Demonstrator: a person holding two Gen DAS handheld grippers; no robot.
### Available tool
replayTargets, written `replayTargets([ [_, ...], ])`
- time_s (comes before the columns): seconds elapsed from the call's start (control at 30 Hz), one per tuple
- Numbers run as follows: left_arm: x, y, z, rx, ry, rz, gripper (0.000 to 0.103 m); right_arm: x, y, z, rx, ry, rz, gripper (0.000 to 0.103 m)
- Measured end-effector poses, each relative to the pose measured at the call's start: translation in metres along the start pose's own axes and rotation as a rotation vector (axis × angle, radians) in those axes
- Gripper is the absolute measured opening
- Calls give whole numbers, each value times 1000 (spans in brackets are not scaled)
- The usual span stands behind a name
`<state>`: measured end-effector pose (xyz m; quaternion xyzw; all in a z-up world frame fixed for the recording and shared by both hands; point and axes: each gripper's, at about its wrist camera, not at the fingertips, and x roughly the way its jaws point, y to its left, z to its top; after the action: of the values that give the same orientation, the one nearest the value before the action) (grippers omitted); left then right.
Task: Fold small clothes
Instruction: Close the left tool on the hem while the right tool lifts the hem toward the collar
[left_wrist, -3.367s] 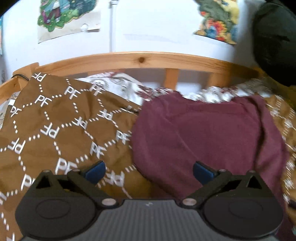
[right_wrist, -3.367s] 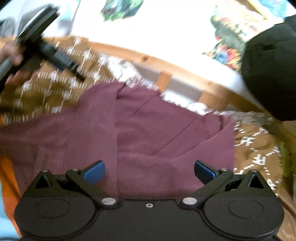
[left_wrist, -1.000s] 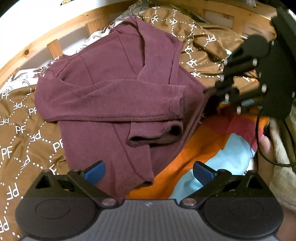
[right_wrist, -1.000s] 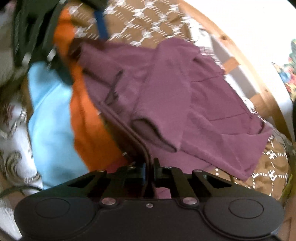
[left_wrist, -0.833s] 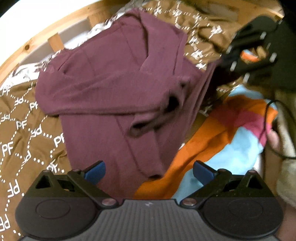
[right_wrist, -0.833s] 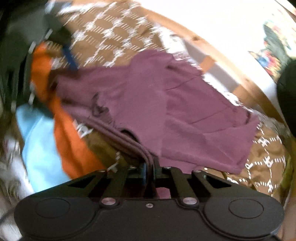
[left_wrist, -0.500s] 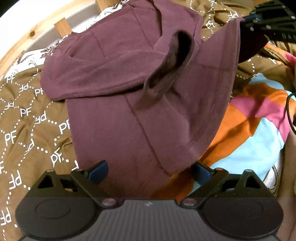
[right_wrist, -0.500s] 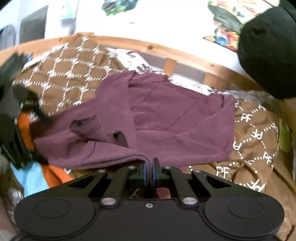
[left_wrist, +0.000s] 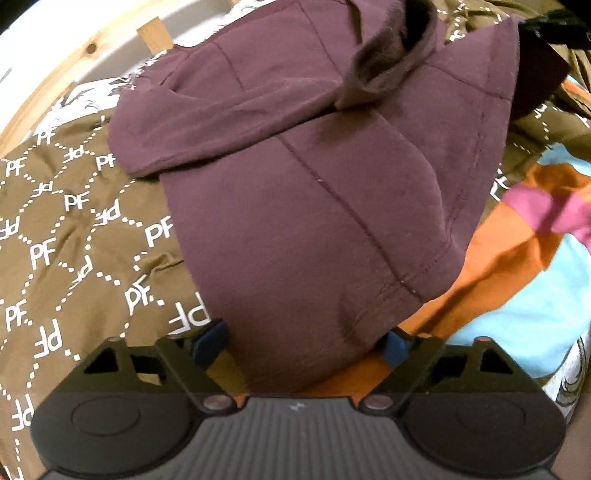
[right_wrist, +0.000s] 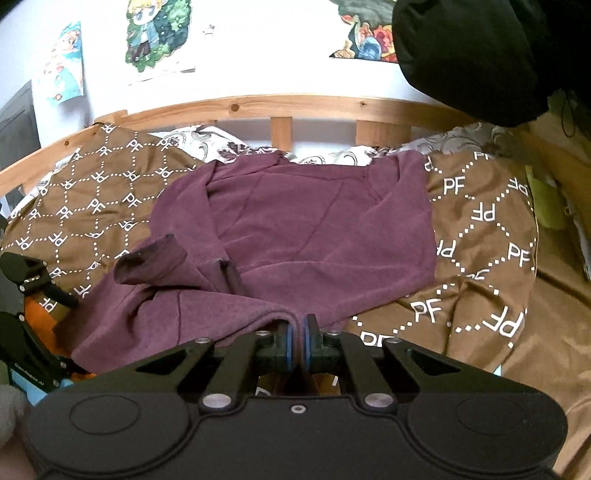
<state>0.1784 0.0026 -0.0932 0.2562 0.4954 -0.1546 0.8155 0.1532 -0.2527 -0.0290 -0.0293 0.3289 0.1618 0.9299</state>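
Note:
A maroon sweatshirt lies on a brown "PF" patterned cover, sleeves folded in across the body. My right gripper is shut on the sweatshirt's bottom hem and holds that corner lifted. In the left wrist view the hem hangs between the open blue-padded fingers of my left gripper, which straddle the lower edge without pinching it. One sleeve cuff sticks up at the top. The left gripper also shows at the left edge of the right wrist view.
A curved wooden bed rail runs along the back against a white wall with posters. A colourful orange, pink and blue cloth lies right of the sweatshirt. A black rounded object hangs at upper right.
My right gripper has lifted the hem corner up and back over the bed. My left gripper has moved in and its fingers now straddle the other lower edge, jaws narrower than before.

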Motion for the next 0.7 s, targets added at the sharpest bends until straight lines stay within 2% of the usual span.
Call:
replayTargets([
  [0.07, -6, -2, -2, 8, -29, 33, 73, 1, 0, -1, 0, 5, -4, 6],
  [0.2, -22, -10, -3, 35, -125, 132, 60, 3, 3, -3, -13, 10, -17, 6],
  [0.3, -32, -9, -2, 25, -186, 176, 38, 3, 6, -4, -34, 2, -31, 6],
  [0.37, -36, -7, -2, 9, -212, 182, 13, 1, 9, -5, -60, -10, -31, 7],
  [0.4, -39, -5, -2, -6, -229, 189, 8, -1, 12, -5, -77, -17, -33, 7],
  [0.47, -47, 1, -2, -50, -285, 219, 4, -5, 22, -8, -132, -38, -58, 7],
  [0.57, -67, 10, -6, -144, -400, 294, 3, -12, 43, -12, -258, -88, -109, 7],
  [0.7, -98, 26, -16, -251, -512, 307, 2, -30, 72, -19, -432, -190, -166, 6],
])
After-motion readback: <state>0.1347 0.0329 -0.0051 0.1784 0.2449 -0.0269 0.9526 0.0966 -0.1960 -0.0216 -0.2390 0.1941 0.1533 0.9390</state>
